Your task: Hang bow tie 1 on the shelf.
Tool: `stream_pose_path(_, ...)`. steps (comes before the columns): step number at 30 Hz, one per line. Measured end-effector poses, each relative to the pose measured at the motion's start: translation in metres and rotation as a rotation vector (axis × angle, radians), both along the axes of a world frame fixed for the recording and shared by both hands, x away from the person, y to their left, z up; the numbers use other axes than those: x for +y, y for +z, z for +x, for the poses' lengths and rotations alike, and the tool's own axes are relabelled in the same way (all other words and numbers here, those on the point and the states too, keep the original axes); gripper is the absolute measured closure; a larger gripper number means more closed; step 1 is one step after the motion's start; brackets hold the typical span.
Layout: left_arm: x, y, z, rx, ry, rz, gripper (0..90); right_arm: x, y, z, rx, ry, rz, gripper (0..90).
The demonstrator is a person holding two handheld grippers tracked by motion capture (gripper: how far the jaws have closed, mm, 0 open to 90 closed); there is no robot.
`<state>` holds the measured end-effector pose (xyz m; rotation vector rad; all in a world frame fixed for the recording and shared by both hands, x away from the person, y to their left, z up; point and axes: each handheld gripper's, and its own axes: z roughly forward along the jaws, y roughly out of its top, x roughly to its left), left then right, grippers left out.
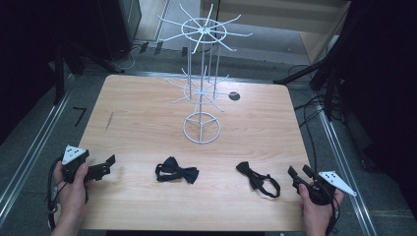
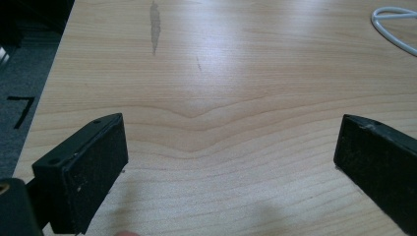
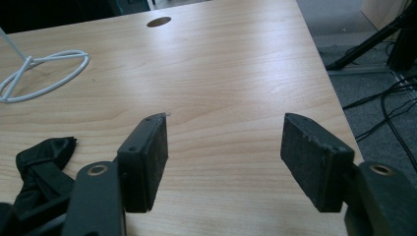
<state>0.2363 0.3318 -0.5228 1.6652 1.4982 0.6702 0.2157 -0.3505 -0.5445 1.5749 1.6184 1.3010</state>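
Observation:
Two black bow ties lie near the table's front edge: one [image 1: 177,172] at the centre, the other [image 1: 258,179] to its right with its strap looped. A white wire display rack [image 1: 202,73] with hooked arms stands behind them on a ring base [image 1: 202,128]. My left gripper [image 1: 109,164] rests at the front left corner, open, with bare wood between its jaws [image 2: 231,147]. At the front right my right gripper [image 1: 300,173] is open too, nothing between its pads [image 3: 223,147]. The right bow tie [image 3: 42,164] lies just left of it.
The wooden table [image 1: 147,113] has a round cable hole [image 1: 234,96] at the back right and a dark scuff [image 1: 108,121] on its left side. Cables and stand legs [image 1: 314,78] crowd the floor to the right. Metal rails [image 1: 29,152] flank the table.

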Motion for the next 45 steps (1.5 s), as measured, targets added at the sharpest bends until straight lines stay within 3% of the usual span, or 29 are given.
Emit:
stream_pose_path(15,-0.002,0.000,0.000,-0.006,-0.003,0.000,0.1,0.045,0.022,0.001,-0.034,0.137,-0.077,40.0)
stream_pose_path(30,-0.003,0.000,-0.001,-0.006,-0.011,0.002,0.1,0.082,0.041,0.001,-0.038,0.189,-0.073,40.6)
stream_pose_path(45,-0.003,0.000,-0.001,-0.006,-0.008,-0.005,0.1,0.128,0.048,0.009,-0.043,0.307,-0.092,40.6)
